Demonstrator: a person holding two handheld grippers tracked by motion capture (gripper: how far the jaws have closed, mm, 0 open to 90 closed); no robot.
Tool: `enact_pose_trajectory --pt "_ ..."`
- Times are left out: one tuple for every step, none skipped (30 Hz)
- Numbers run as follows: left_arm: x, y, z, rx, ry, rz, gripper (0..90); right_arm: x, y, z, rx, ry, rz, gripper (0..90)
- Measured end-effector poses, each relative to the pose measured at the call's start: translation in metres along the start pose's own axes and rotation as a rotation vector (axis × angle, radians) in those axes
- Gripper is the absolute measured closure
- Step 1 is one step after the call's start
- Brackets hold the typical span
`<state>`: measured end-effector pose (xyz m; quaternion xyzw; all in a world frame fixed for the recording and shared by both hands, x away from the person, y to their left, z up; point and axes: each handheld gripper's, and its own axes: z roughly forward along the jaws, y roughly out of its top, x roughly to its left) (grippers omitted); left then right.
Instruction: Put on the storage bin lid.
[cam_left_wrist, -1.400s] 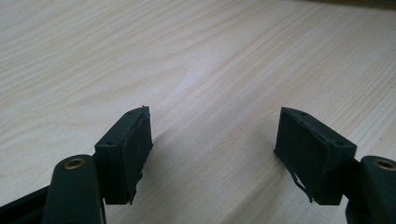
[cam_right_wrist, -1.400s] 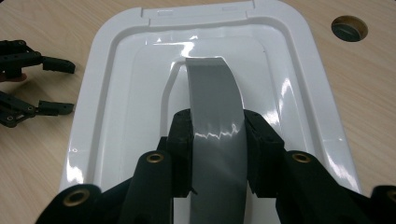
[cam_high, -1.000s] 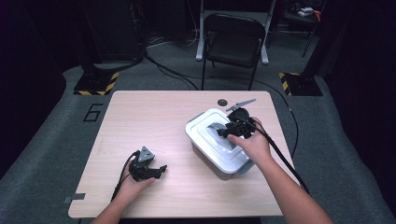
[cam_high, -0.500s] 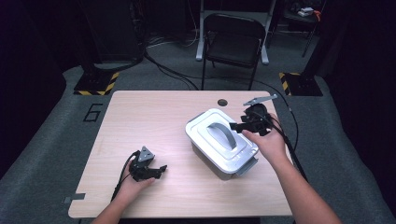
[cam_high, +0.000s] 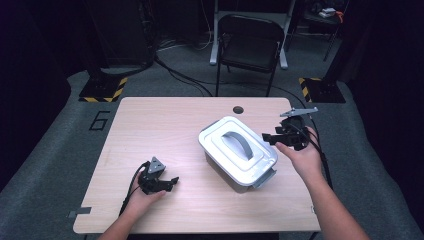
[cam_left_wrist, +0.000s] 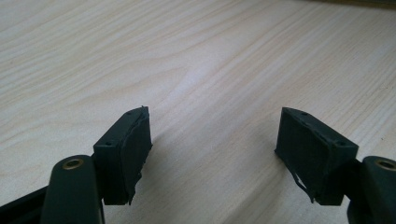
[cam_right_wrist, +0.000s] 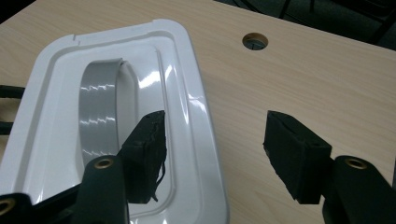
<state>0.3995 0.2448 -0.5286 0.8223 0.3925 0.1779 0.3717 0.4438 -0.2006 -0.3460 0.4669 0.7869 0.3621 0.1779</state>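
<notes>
A white lidded box (cam_high: 220, 140) with a grey handle (cam_high: 239, 144) stands right of the table's middle. My right gripper (cam_high: 268, 139) hovers just off the box's right side, pointing left at it. Its jaws have just been opening and nothing is between them. In the right gripper view the white lid (cam_right_wrist: 46, 102) and its grey handle (cam_right_wrist: 98, 116) lie under and left of the right gripper (cam_right_wrist: 215, 144). My left gripper (cam_high: 172, 182) rests on the wooden table (cam_high: 165, 125) near the front left, open and empty. The left gripper (cam_left_wrist: 212, 140) has bare wood between its pads.
A round cable hole (cam_high: 238, 109) sits in the table's far edge, behind the box. A black folding chair (cam_high: 252, 45) stands beyond the table. Cables trail from both grippers. The left half of the tabletop is bare wood.
My right gripper has moved from over the lid's handle to the right, off the box's edge, with its jaws wider apart. The left gripper has stayed put.
</notes>
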Motion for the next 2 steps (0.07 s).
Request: enact_pose_trajectory --pt "0.0000 0.0000 0.0001 0.000 0.000 -0.001 25.1 -0.0031 -0.0033 -0.0013 -0.003 -0.006 0.010 37.9" --pt "0.0000 0.0000 0.0001 0.000 0.002 0.000 25.1 -0.0050 -0.0052 -0.0020 -0.009 -0.009 0.014 37.7"
